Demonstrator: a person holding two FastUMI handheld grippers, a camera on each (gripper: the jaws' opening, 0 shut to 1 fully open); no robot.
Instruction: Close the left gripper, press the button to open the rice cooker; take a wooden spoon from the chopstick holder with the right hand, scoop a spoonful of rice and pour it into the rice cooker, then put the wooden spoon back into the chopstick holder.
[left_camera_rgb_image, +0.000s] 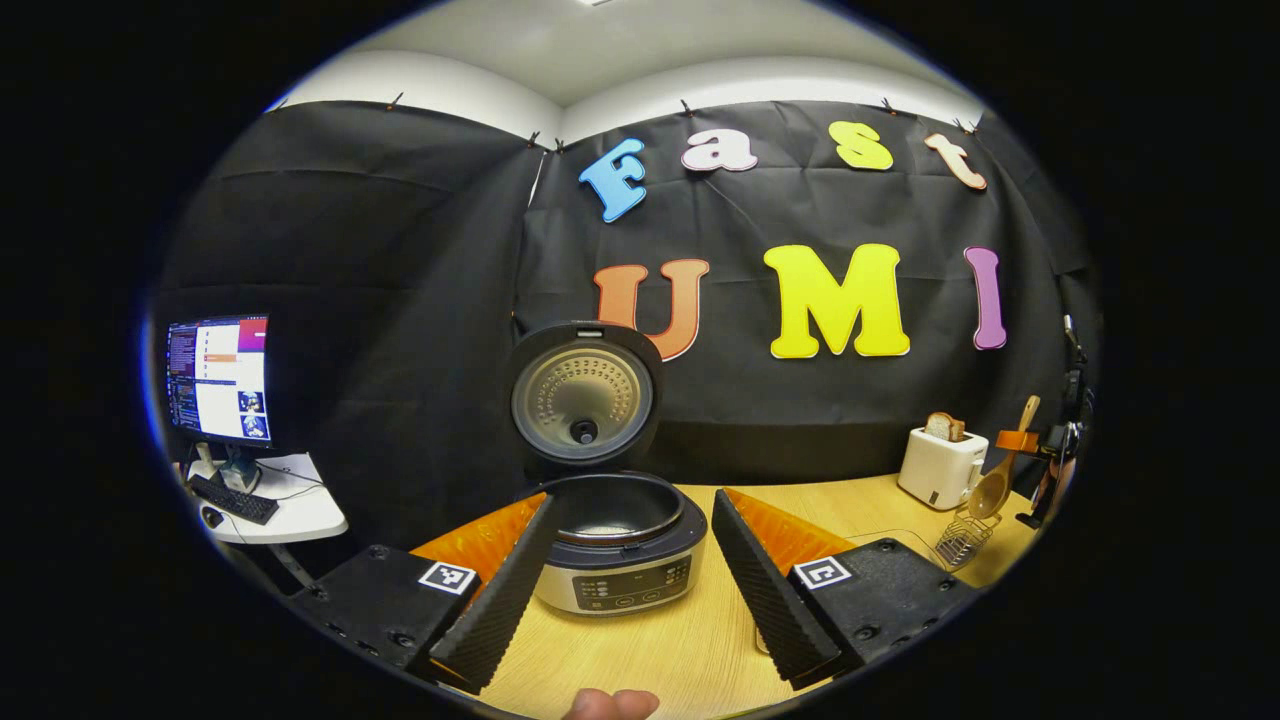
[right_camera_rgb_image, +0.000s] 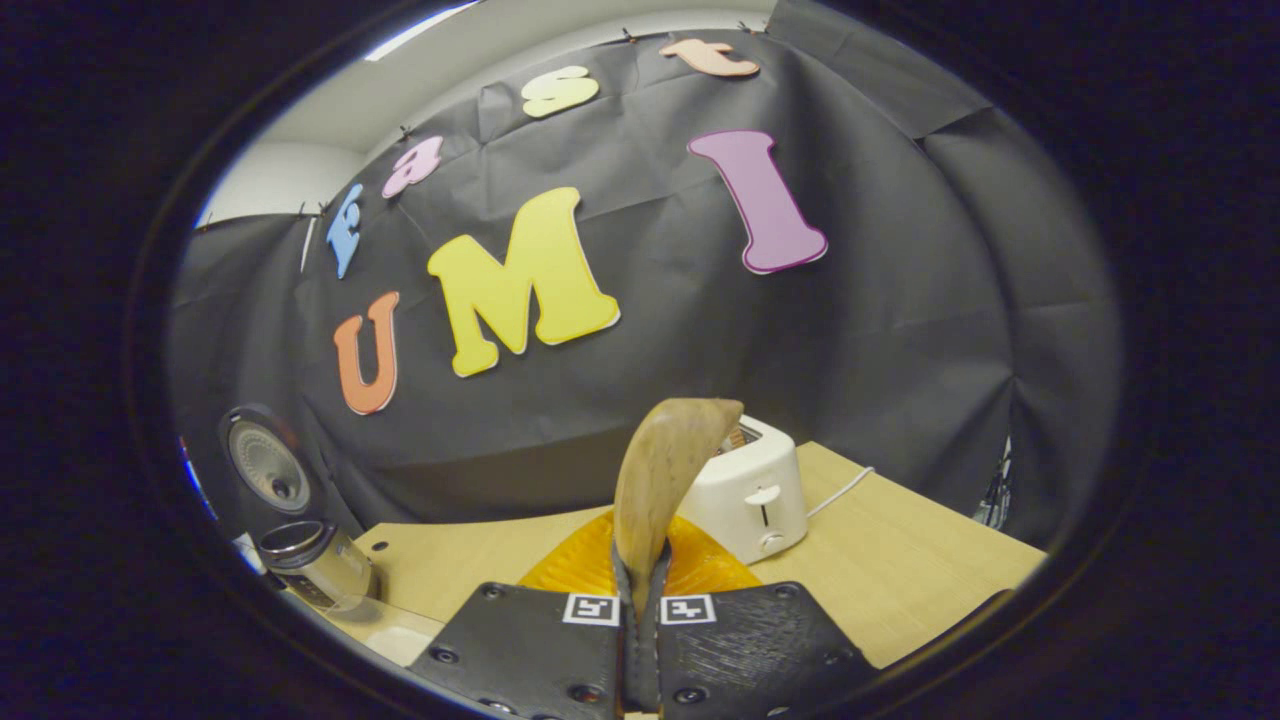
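Two grippers are at work over a light wooden table (left_camera_rgb_image: 890, 505). Left gripper (left_camera_rgb_image: 640, 560): its fingers stand wide apart, holding nothing, and frame the silver-and-black rice cooker (left_camera_rgb_image: 620, 560), whose round lid (left_camera_rgb_image: 583, 397) stands raised upright behind the open inner pot. Right gripper (right_camera_rgb_image: 640, 640): its fingers are drawn close together on the handle of a light brown wooden spoon (right_camera_rgb_image: 665, 480), clamped between them, with the spoon's bowl rising upright ahead of the camera. In the left gripper view the same spoon (left_camera_rgb_image: 995, 485) stands over a wire chopstick holder (left_camera_rgb_image: 962, 540) at the table's right end, just beside a white toaster (left_camera_rgb_image: 940, 465) holding a slice of bread; whether the spoon's bowl touches the holder cannot be told. In the right gripper view the toaster (right_camera_rgb_image: 750, 490) sits just behind the spoon, and the rice cooker (right_camera_rgb_image: 315, 565) lies well apart at the far left.
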